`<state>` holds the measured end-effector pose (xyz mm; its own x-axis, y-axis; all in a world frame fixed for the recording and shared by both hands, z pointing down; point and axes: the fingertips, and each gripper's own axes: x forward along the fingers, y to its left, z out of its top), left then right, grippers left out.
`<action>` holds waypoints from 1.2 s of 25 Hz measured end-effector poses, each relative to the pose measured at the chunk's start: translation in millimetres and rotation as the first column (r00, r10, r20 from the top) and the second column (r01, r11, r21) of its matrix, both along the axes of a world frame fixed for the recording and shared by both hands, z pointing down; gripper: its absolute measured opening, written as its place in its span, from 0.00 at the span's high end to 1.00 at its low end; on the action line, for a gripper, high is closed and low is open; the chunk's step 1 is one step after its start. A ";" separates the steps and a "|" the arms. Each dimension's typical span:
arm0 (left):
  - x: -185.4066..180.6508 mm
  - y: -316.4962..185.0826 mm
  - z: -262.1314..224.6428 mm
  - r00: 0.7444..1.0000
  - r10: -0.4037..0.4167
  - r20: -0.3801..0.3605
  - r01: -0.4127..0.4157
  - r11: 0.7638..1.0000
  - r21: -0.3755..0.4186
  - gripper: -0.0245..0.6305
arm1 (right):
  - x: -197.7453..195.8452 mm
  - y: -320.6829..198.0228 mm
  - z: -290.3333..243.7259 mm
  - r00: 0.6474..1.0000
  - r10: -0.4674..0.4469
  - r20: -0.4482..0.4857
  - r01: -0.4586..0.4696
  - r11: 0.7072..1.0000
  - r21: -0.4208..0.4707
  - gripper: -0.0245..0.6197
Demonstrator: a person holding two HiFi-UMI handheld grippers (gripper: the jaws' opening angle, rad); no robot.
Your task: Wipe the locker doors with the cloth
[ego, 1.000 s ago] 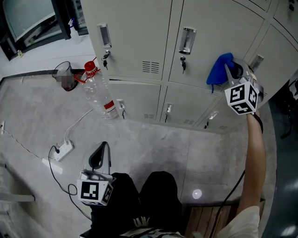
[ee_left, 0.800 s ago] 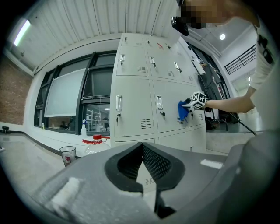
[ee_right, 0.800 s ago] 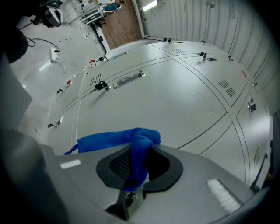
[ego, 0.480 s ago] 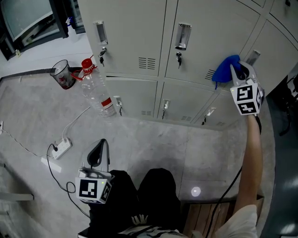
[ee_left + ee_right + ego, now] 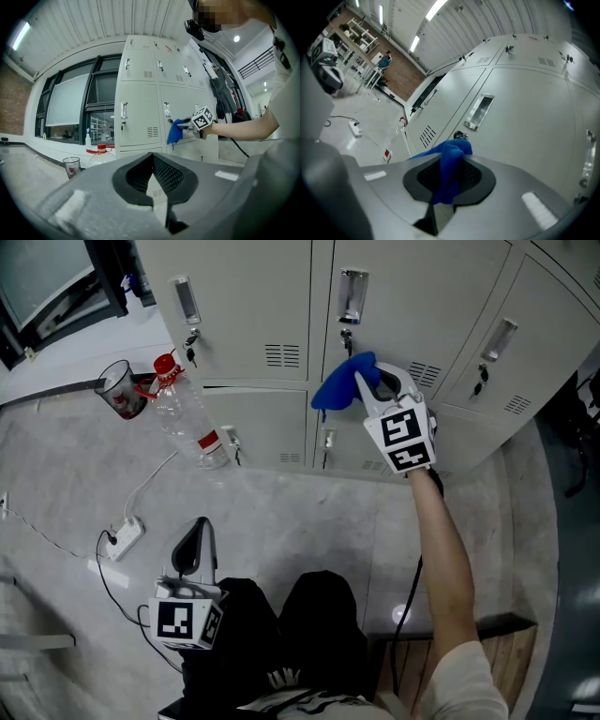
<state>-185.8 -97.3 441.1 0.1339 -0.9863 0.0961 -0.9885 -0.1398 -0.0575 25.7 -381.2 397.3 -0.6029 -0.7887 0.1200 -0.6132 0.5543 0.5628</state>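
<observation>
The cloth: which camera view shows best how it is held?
The right gripper view: the cloth fills the middle, pinched between shut jaws. The head view shows it as a blue bunch at the tip of the right gripper, before the lockers. The left gripper view shows only a small, far blue patch.

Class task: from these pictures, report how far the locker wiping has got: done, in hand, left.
Done: no door looks visibly cleaner, so nothing can be confirmed. In hand: the right gripper is shut on the blue cloth, held at the middle upper locker door just below its key. The left gripper hangs shut and empty. Left: seemingly the lower doors and neighbouring ones.
</observation>
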 end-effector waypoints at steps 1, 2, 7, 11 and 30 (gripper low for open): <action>-0.2 0.6 -0.1 1.000 -0.001 0.000 0.001 1.000 0.000 0.96 | -11.3 -1.9 3.7 1.000 -0.008 0.031 0.009 1.000 -0.019 0.89; -0.4 1.3 0.0 1.000 -0.001 0.000 0.001 1.000 -0.001 0.96 | -21.5 -4.1 6.8 0.998 -0.012 0.060 0.014 0.999 -0.037 0.89; -3.6 3.9 0.7 1.000 -0.003 0.004 0.003 1.000 -0.001 0.96 | -52.4 -21.5 17.7 0.984 0.015 0.179 0.004 0.994 -0.105 0.89; -8.4 7.3 -0.2 1.000 -0.011 0.001 0.011 1.000 0.003 0.96 | -49.7 -36.5 20.2 0.974 0.060 0.220 -0.034 0.993 -0.117 0.89; -11.8 5.7 4.1 1.000 -0.005 -0.018 0.005 1.000 0.006 0.96 | 126.5 -42.8 23.2 0.956 0.294 -0.013 -0.295 0.956 -0.003 0.89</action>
<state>-197.6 -91.6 445.2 0.1304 -0.9875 0.0882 -0.9901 -0.1343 -0.0406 152.2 -424.0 420.5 -0.3425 -0.9305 0.1302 -0.7427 0.3530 0.5691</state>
